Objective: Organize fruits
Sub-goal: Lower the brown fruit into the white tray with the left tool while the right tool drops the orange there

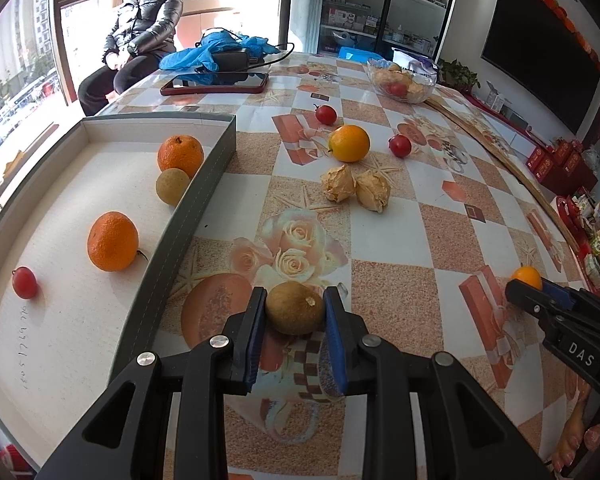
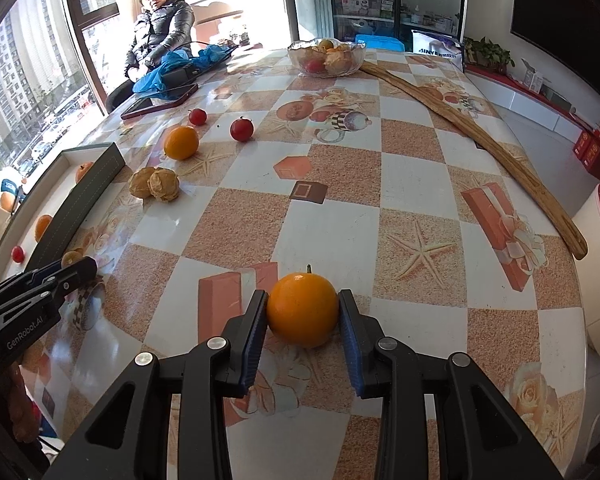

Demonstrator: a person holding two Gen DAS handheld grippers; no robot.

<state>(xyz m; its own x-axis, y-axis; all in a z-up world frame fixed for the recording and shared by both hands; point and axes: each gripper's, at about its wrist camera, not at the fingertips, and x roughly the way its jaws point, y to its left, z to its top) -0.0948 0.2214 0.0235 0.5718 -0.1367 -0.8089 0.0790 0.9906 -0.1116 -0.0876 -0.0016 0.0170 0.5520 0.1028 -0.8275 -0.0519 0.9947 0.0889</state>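
Both grippers are pinching fruit, presumably for carrying to the tray (image 1: 216,168): the left gripper (image 1: 295,312) is holding its jaws against a brown round fruit (image 1: 295,309) just beside the tray wall, while the right gripper (image 2: 303,312) is clamping a smooth orange fruit (image 2: 302,309) farther along. The patterned surface (image 2: 420,184) is carrying more loose fruit, a glass bowl (image 2: 327,58) and a phone (image 1: 216,83); a seated person (image 1: 140,36) is waiting by the window.

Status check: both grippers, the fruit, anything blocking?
Left gripper shut on small brown round fruit. Right gripper shut on smooth orange round fruit. Grey-walled white tray alongside, path unobstructed.
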